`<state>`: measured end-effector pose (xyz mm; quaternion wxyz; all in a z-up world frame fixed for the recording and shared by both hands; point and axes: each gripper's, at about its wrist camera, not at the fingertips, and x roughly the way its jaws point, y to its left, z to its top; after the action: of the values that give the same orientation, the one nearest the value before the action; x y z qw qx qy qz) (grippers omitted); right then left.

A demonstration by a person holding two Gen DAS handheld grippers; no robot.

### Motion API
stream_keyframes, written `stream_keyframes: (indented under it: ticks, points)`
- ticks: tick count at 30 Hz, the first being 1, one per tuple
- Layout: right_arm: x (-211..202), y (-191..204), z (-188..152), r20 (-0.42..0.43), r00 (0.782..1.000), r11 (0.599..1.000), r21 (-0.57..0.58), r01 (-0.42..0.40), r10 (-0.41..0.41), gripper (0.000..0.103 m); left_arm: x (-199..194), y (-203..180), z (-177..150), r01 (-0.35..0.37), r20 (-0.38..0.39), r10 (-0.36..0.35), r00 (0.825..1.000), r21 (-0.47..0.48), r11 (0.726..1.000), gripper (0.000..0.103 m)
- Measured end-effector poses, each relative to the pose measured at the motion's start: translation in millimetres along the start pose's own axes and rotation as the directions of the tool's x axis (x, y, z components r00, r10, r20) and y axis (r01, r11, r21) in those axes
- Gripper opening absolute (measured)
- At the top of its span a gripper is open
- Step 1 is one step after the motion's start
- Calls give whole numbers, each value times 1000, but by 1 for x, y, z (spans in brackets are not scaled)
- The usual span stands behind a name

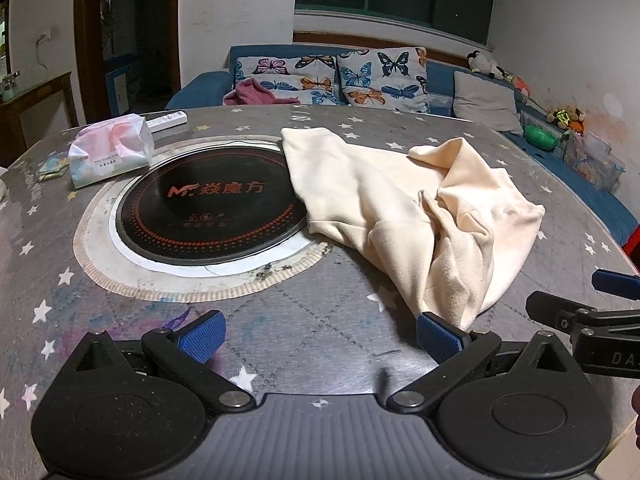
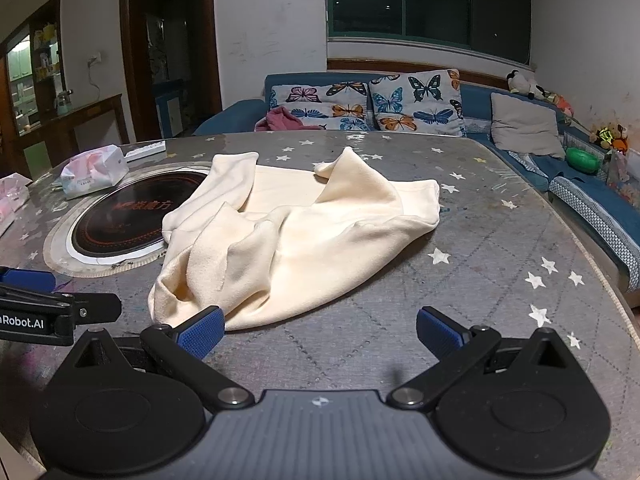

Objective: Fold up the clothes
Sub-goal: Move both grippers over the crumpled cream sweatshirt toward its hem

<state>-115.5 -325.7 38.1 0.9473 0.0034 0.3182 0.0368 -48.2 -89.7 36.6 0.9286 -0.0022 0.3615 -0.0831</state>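
A cream garment (image 1: 404, 208) lies crumpled on the grey star-patterned table (image 1: 320, 320), partly over the induction cooktop. In the right wrist view the garment (image 2: 296, 236) lies just beyond the fingers. My left gripper (image 1: 320, 334) is open and empty above the table's near edge; its right fingertip (image 1: 434, 334) sits close to the garment's near corner. My right gripper (image 2: 320, 330) is open and empty, its left fingertip (image 2: 202, 330) at the garment's near hem. The right gripper also shows at the right edge of the left wrist view (image 1: 592, 304).
A round black induction cooktop (image 1: 208, 212) is set into the table. A tissue pack (image 1: 112, 148) and a white remote (image 1: 166, 121) lie at the far left. A blue sofa (image 2: 440, 112) with butterfly cushions stands behind and along the right side.
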Motion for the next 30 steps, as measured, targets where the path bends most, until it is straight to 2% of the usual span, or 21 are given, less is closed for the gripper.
stream_keyframes:
  ticks: [30]
  points:
    - [22, -4, 23, -5, 1000, 999, -31, -28, 27, 103, 19, -6, 24, 24, 2, -24, 1000, 40, 999, 103]
